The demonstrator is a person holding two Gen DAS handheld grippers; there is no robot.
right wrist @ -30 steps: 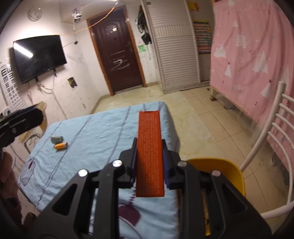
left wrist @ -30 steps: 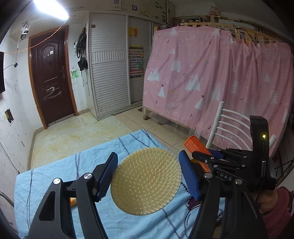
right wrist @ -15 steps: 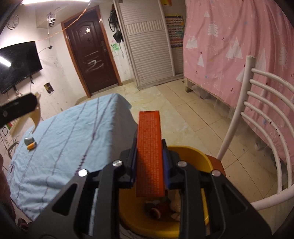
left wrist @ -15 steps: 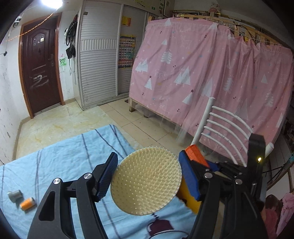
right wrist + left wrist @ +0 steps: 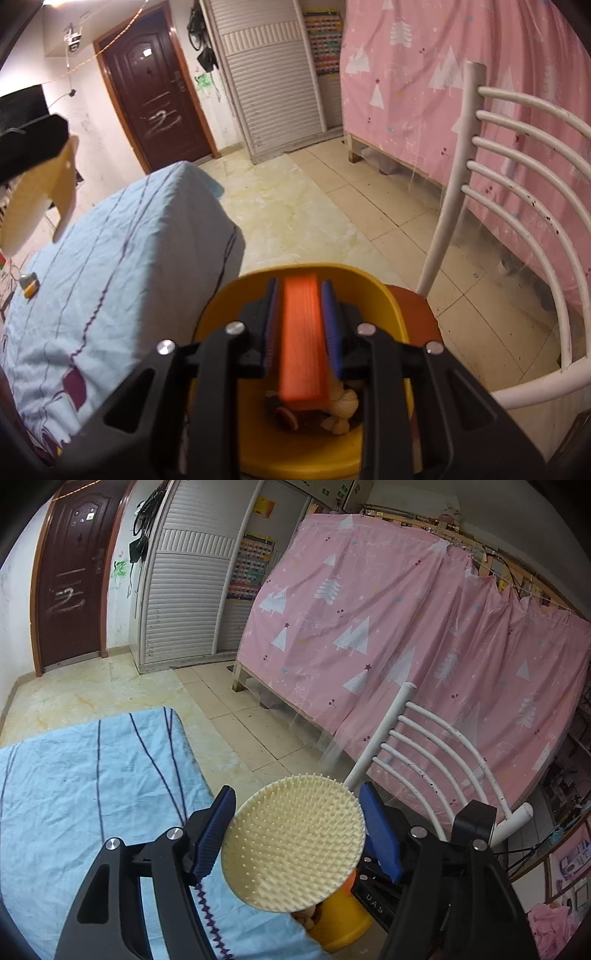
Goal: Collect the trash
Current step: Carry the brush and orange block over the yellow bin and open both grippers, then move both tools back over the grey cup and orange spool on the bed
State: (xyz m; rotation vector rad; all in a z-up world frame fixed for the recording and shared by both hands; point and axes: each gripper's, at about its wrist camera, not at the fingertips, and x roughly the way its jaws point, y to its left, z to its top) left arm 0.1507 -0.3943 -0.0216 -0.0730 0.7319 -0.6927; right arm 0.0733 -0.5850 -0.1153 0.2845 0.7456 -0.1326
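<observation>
Between the right gripper's (image 5: 301, 334) blue pads sits an orange flat block (image 5: 302, 343), jaws closed tight on its two long edges, gripper tilted down over the mouth of a yellow bin (image 5: 229, 299). Block's lower end hangs inside the bin opening, above scraps at the bottom: something pale and knotted (image 5: 341, 406), a brownish disc; too blurred to name. Block face itself is smeared. Bin stands on the floor just beside the corner of a bed with a light blue striped sheet (image 5: 122, 266) and against a white metal chair (image 5: 517, 206); near half of the bin is hidden behind the gripper body. Left gripper (image 5: 295, 834), jaws partway apart, clamps a round cream bristled pad (image 5: 293, 843) by its rim, bristles facing the camera. That pad covers most of the bin (image 5: 341, 919) below it in the left view, only a yellow flank showing. Two small items, one grey, one orange (image 5: 29, 282), lie on the sheet well away from the bin, tiny and indistinct. Pink tree-print curtain (image 5: 424, 646) behind the chair.
</observation>
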